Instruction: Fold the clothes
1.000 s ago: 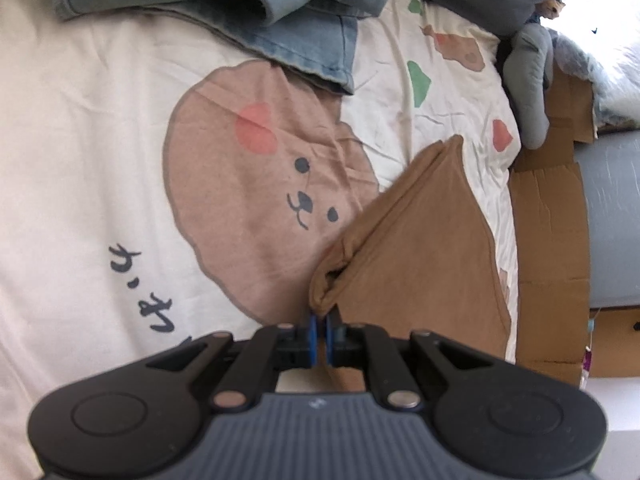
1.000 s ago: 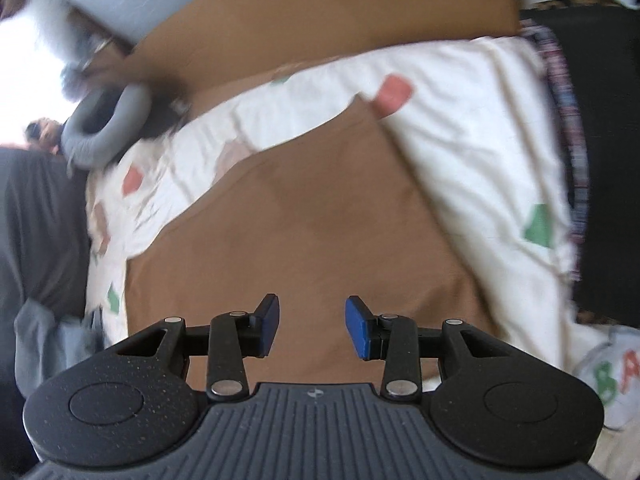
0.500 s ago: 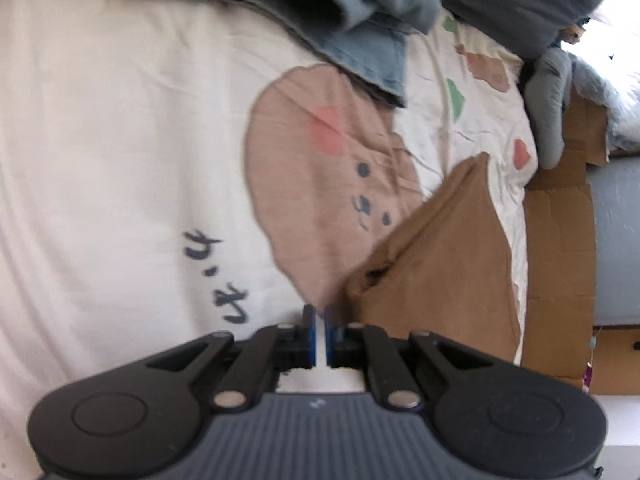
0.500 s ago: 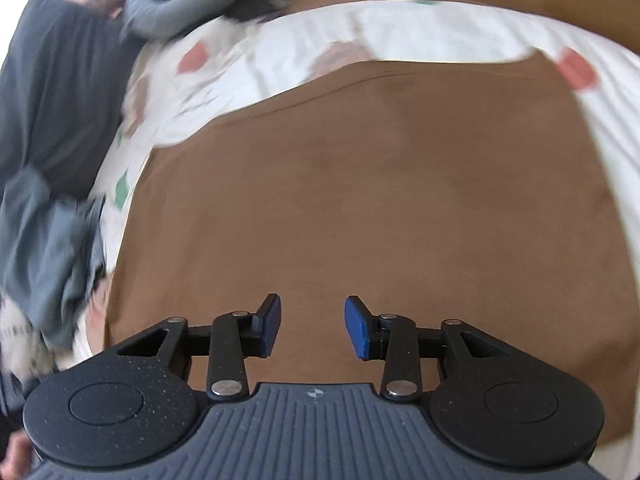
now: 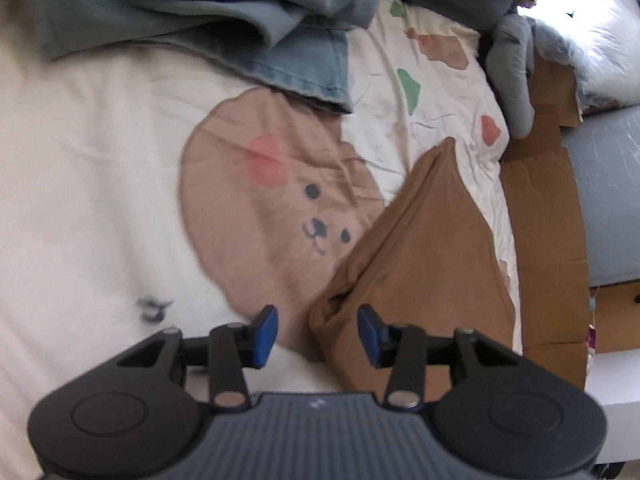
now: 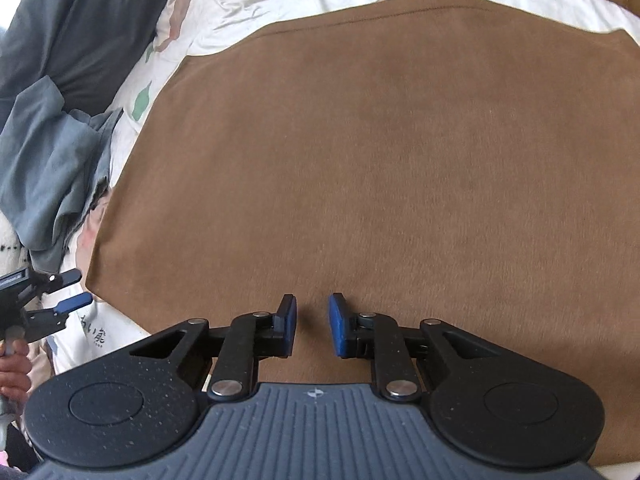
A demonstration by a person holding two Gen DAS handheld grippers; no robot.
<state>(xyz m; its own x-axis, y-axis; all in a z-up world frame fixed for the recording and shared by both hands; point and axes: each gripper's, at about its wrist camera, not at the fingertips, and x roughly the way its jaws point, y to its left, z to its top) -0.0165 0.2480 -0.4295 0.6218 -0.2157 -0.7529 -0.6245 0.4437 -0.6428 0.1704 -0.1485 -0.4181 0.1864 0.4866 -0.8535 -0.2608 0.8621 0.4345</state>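
Left wrist view: the left gripper (image 5: 312, 334) has just been opening; its blue pads stand moderately apart, with the near corner of the folded brown garment (image 5: 424, 264) lying between them, not pinched. That garment rests on the cream bedsheet (image 5: 100, 168) printed with a bear face (image 5: 280, 208); denim clothing (image 5: 304, 64) is piled farther off. Right wrist view: the right gripper (image 6: 313, 326) has just been closing to a narrow gap, nothing visibly clamped, close above the brown garment (image 6: 380, 152). At far left, a hand (image 6: 12, 376) carries the other gripper.
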